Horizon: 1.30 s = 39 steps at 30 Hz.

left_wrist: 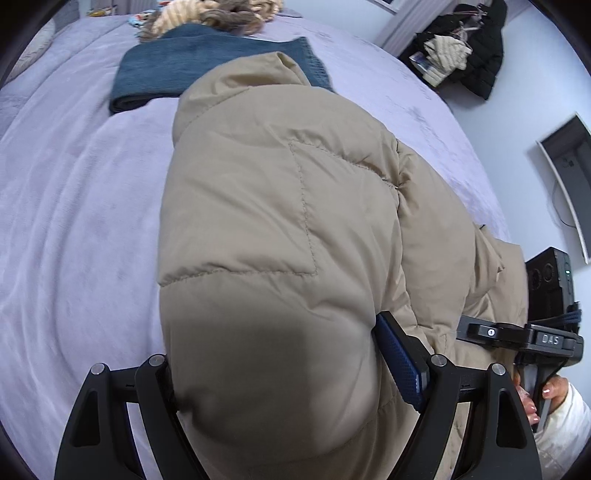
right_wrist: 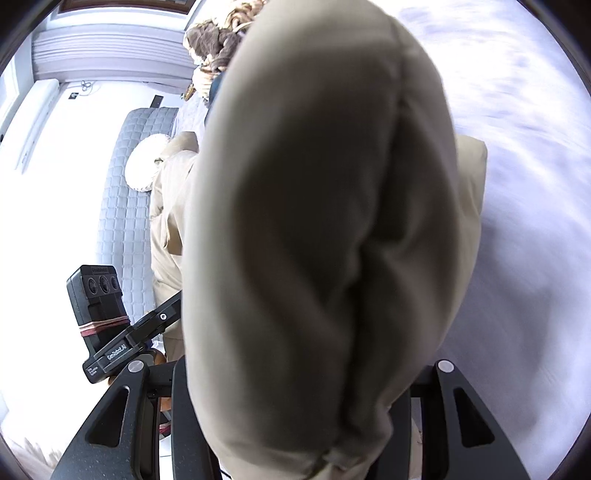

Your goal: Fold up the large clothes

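A: Clamped or loose, the left tool (left_wrist: 284, 376)?

B: Clamped on the beige puffer jacket (left_wrist: 280, 229); thick quilted padding bulging out between both fingers, blue ribbed pad (left_wrist: 400, 363) pressed into the fabric.

A: And the right tool (right_wrist: 299, 406)?

B: Likewise closed around a soft rounded fold of the jacket (right_wrist: 325, 221), bulk filling the gap and blocking most of that view.

A: Where on the bed?

B: Spread along the lavender bedspread (left_wrist: 74, 206), stitched square seam facing up, far end overlapping the folded blue knit (left_wrist: 177, 70). Beyond the knit, a tan and brown braided heap (left_wrist: 210, 14).

A: Anything off the bed?

B: Past the bed's edge from the jacket, dark coats piled against the wall (left_wrist: 465, 51). No containers visible.
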{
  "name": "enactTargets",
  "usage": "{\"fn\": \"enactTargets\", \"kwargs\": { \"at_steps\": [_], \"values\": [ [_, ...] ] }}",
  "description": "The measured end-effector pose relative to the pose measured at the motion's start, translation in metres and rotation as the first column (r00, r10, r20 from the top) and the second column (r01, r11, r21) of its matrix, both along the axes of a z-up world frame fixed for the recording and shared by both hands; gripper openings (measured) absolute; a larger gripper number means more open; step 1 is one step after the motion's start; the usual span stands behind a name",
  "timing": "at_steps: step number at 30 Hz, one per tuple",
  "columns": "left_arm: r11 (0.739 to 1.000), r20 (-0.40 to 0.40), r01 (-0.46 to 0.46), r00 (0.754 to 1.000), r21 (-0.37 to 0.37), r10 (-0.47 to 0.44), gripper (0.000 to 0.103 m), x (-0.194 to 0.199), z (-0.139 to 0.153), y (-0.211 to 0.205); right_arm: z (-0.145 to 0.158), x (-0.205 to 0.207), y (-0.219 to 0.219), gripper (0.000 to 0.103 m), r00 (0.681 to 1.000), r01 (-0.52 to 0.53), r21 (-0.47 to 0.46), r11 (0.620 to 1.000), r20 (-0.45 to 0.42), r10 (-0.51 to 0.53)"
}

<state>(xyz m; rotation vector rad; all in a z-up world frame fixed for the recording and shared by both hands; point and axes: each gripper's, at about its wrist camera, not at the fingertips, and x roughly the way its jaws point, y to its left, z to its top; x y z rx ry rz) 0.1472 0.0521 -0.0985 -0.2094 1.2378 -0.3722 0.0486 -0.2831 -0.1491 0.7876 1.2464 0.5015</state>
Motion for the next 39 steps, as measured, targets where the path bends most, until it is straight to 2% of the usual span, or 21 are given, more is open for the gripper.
{"fn": "enactTargets", "kwargs": {
  "at_steps": [2,6,10,14,15,18,22,23,25,27,30,32,36,37,39],
  "values": [
    [0.999,0.002,-0.030,1.000,0.025,0.030,0.085,0.011,-0.014,0.011,-0.006,0.013,-0.002,0.048,1.000,-0.005,-0.012,1.000,0.005,0.005],
    [0.997,0.009,-0.073,0.997,0.011,0.072,0.091,0.019,-0.039,0.022,-0.022,0.034,0.002,0.048,1.000,-0.012,-0.074,0.997,0.008,0.013],
    [0.998,0.054,-0.055,0.997,0.039,0.053,0.096,0.013,-0.056,0.020,-0.037,0.051,-0.024,0.062,1.000,-0.008,-0.098,0.995,-0.019,0.006],
    [0.997,0.065,-0.051,0.997,0.050,0.047,0.098,0.011,-0.058,0.016,-0.043,0.053,-0.031,0.068,0.999,0.021,-0.110,0.994,-0.035,-0.025],
    [0.997,0.066,-0.049,0.997,0.052,0.045,0.098,0.010,-0.058,0.016,-0.037,0.063,-0.031,0.069,0.999,0.030,-0.120,0.992,-0.041,-0.035],
    [0.997,0.064,-0.050,0.997,0.056,0.046,0.098,0.011,-0.057,0.015,-0.022,0.042,-0.047,0.072,0.997,0.055,-0.195,0.979,-0.050,-0.066],
    [0.996,0.065,-0.057,0.996,0.068,0.053,0.098,0.009,-0.054,0.012,0.024,0.012,-0.053,0.071,0.993,0.116,-0.359,0.926,0.047,-0.106],
    [0.995,0.069,-0.060,0.996,0.081,0.054,0.098,0.008,-0.051,0.012,0.040,0.004,-0.054,0.070,0.990,0.136,-0.376,0.917,0.079,-0.114],
    [0.984,0.137,-0.094,0.988,0.150,0.073,0.097,0.002,-0.032,0.013,0.060,-0.008,-0.063,0.040,0.983,0.170,-0.390,0.905,0.132,-0.127],
    [0.982,0.240,-0.122,0.967,0.141,0.086,0.097,-0.002,-0.006,0.020,0.085,-0.020,-0.067,0.031,0.972,0.211,-0.398,0.893,0.182,-0.148],
    [0.986,0.262,-0.130,0.960,0.100,0.100,0.097,0.012,0.009,0.031,0.101,-0.014,-0.044,0.029,0.963,0.213,-0.376,0.902,0.237,-0.129],
    [0.981,0.252,-0.143,0.962,0.132,0.107,0.097,0.027,0.000,0.032,0.108,-0.002,-0.019,0.029,0.964,0.185,-0.351,0.918,0.248,-0.099],
    [0.983,0.199,-0.136,0.974,0.126,0.109,0.097,0.042,-0.024,0.019,0.093,0.050,0.043,0.029,0.963,0.126,-0.345,0.930,0.268,-0.032],
    [0.983,0.201,-0.124,0.975,0.133,0.095,0.097,0.041,-0.028,0.011,0.086,0.060,0.053,0.028,0.964,0.117,-0.376,0.919,0.267,-0.013],
    [0.979,0.218,-0.111,0.973,0.169,0.073,0.097,0.037,-0.034,-0.005,0.069,0.070,0.062,0.024,0.973,0.114,-0.488,0.865,0.231,0.002]
  ]
}}
